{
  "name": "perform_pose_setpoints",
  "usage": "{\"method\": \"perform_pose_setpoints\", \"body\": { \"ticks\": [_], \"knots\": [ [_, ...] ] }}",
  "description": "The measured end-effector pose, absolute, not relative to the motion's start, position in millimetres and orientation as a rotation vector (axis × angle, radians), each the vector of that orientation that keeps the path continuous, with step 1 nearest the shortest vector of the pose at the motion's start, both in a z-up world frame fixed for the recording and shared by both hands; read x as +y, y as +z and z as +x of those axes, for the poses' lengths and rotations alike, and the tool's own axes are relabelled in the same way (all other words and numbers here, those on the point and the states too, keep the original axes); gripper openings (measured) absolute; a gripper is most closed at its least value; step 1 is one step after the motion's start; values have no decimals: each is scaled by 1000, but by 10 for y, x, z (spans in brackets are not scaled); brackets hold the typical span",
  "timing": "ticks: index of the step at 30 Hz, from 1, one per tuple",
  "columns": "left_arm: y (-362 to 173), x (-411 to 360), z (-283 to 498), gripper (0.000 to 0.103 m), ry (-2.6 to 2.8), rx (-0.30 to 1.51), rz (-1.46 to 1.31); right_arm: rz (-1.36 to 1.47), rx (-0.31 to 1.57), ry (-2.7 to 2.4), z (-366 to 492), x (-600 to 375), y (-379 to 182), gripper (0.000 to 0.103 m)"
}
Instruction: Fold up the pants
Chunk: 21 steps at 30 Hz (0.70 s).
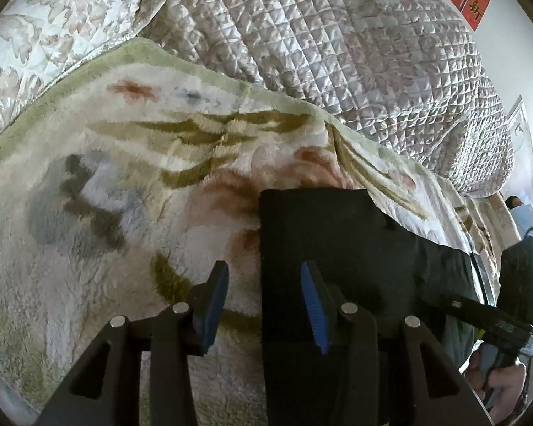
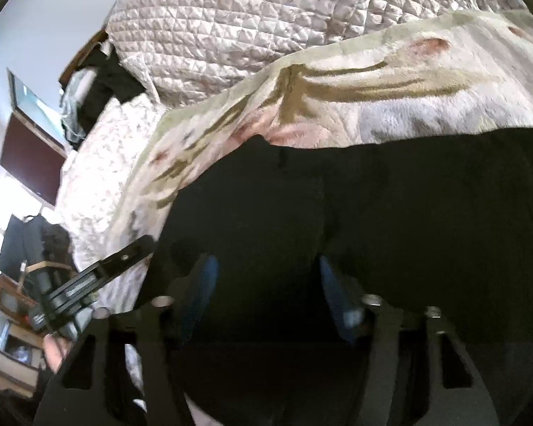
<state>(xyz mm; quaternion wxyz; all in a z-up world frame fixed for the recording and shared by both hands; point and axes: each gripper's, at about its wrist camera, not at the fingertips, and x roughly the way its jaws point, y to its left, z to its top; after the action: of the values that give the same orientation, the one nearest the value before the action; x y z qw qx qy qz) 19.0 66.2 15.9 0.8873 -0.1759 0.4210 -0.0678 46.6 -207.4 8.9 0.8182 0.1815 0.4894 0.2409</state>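
Observation:
Black pants (image 1: 337,234) lie flat on a fluffy floral blanket (image 1: 124,184) on the bed. In the left wrist view my left gripper (image 1: 264,291) is open, its blue pads straddling the pants' left edge just above the cloth. In the right wrist view the pants (image 2: 373,213) fill the lower frame. My right gripper (image 2: 266,284) is open and hovers over the dark cloth, holding nothing. The right gripper's body also shows at the right edge of the left wrist view (image 1: 515,284); the left one shows at the left of the right wrist view (image 2: 99,277).
A quilted satin bedspread (image 1: 337,35) is heaped behind the blanket, with a quilted pillow (image 1: 35,35) at the far left. A white wall with a red hanging (image 1: 476,3) lies beyond. In the right wrist view, furniture and a dark screen (image 2: 32,156) stand left of the bed.

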Motion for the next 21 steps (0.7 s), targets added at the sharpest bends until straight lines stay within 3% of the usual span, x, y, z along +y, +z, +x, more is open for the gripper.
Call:
{"method": "perform_pose_setpoints", "body": {
  "ticks": [1,3,8,12,21],
  "knots": [
    [162,661,192,45,-141,872,-367,389,1053,504,488,-2073,47,6],
    [170,661,192,45,-142,866,-367,421,1041,515,470,-2123,52,3],
    [189,654,178,45,-145,851,-360,434,951,509,275,-2251,233,2],
    [169,625,182,45,-154,862,-355,476,993,473,295,-2332,10,2],
    [190,560,157,45,-174,859,-333,457,961,466,299,-2318,124,2]
  ]
}}
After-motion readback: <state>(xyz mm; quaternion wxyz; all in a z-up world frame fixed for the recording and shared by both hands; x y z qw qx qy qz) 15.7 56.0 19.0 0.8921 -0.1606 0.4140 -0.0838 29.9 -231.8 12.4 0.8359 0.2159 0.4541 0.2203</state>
